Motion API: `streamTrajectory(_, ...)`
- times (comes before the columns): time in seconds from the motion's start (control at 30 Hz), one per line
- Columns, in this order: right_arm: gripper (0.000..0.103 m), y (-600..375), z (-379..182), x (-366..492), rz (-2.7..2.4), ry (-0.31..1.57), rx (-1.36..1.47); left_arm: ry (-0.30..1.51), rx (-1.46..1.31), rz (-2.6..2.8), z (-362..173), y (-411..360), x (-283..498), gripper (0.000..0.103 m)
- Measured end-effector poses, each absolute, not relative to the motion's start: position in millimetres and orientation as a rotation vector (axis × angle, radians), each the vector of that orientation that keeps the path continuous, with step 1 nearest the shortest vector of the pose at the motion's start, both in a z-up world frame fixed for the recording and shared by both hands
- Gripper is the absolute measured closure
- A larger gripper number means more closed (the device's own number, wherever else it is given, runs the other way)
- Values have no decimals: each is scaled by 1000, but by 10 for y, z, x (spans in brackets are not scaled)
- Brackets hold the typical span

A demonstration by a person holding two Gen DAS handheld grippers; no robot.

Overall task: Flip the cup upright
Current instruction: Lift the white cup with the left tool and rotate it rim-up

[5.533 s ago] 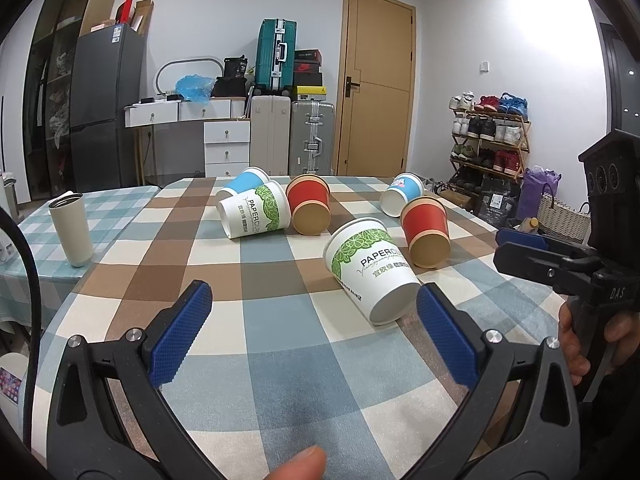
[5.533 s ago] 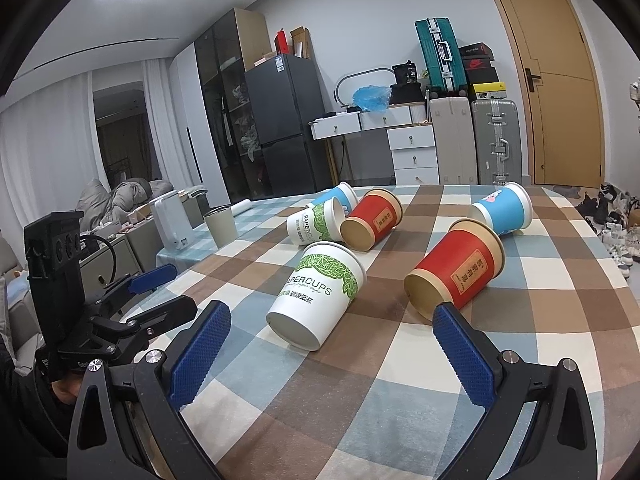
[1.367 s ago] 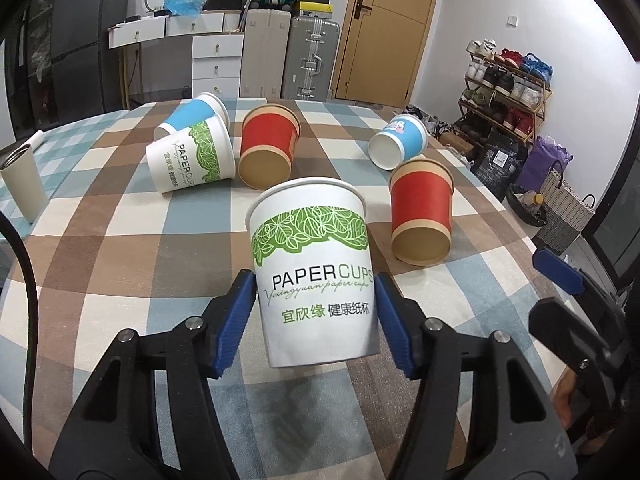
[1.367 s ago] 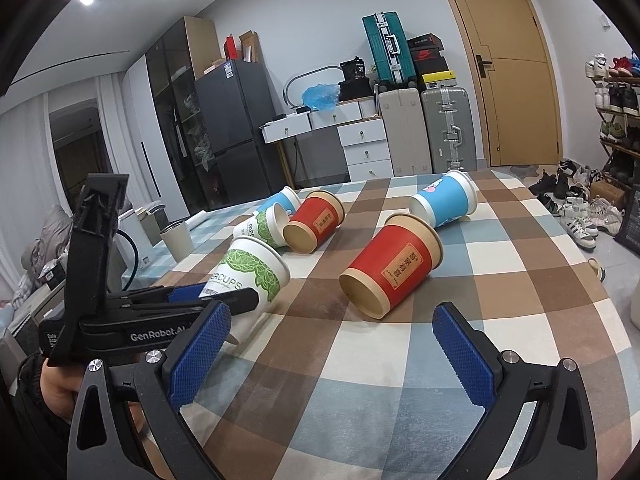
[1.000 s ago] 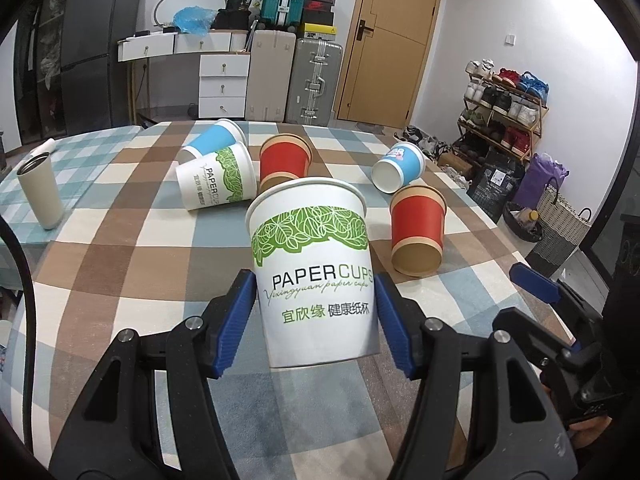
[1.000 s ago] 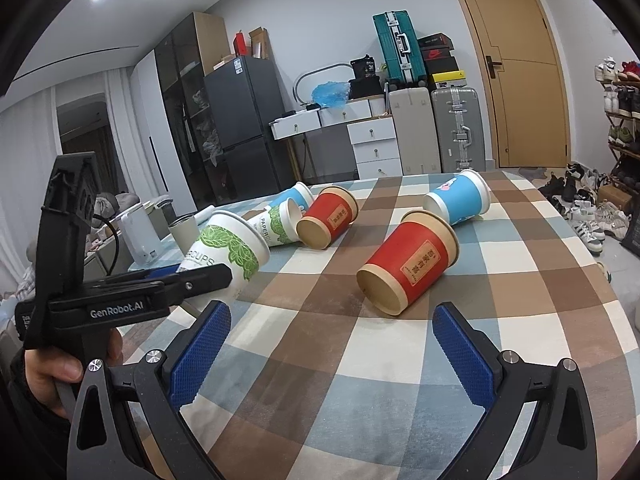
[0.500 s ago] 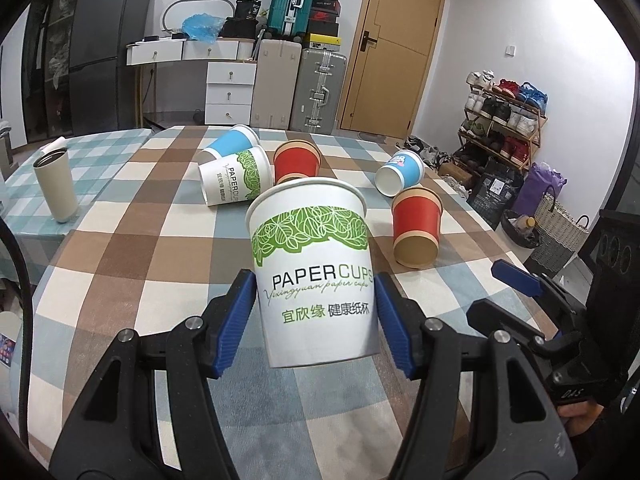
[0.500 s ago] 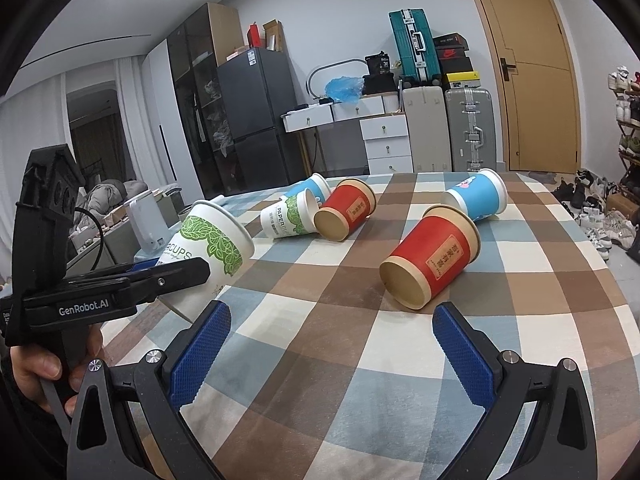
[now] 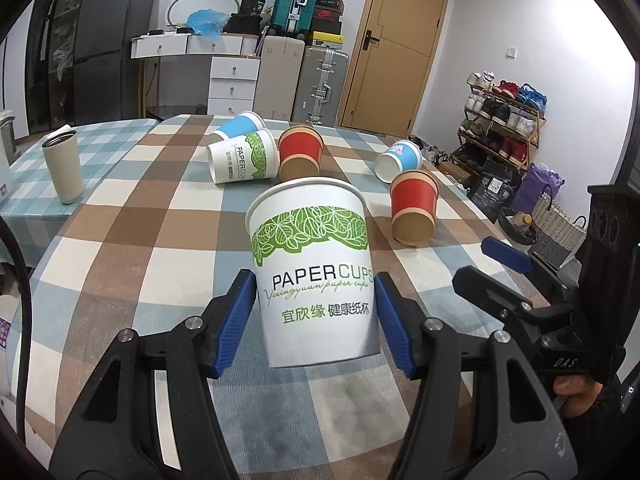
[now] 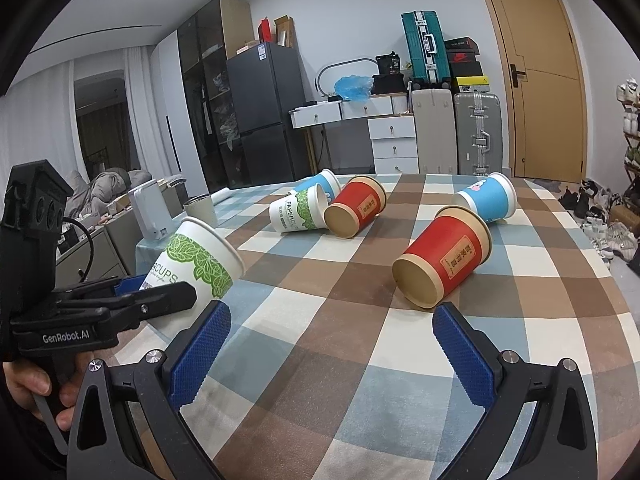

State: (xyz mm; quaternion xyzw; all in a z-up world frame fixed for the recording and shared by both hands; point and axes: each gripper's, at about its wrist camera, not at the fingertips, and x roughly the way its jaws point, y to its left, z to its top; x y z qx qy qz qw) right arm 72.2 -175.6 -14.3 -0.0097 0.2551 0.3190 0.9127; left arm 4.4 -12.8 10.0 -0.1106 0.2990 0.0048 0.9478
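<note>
My left gripper [image 9: 316, 320] is shut on a white paper cup with green leaves [image 9: 312, 268], mouth up, held above the checked tablecloth [image 9: 160, 256]. In the right wrist view the same cup [image 10: 196, 260] leans to the right in the left gripper [image 10: 160, 300] at the left. My right gripper [image 10: 328, 356] is open and empty above the table's near part; it also shows at the right of the left wrist view [image 9: 492, 264]. A red cup [image 10: 444, 260] lies on its side ahead of it.
Several cups lie on their sides farther back: a white leaf cup [image 9: 244, 156], a blue cup behind it [image 9: 236, 124], a red cup [image 9: 300, 152], a blue cup [image 9: 400, 160], a red cup [image 9: 412, 208]. A beige tumbler [image 9: 64, 168] stands at the left.
The left gripper has drawn back toward the near left of the table with the leaf cup, still upright in its jaws. The right gripper stayed open and shifted slightly.
</note>
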Motion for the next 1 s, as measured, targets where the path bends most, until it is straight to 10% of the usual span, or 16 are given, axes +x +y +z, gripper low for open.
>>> streamTrajectory(1.0,0,-1762,-163,728,655,536,-18,701,-243,-40,-277,-445,6,45)
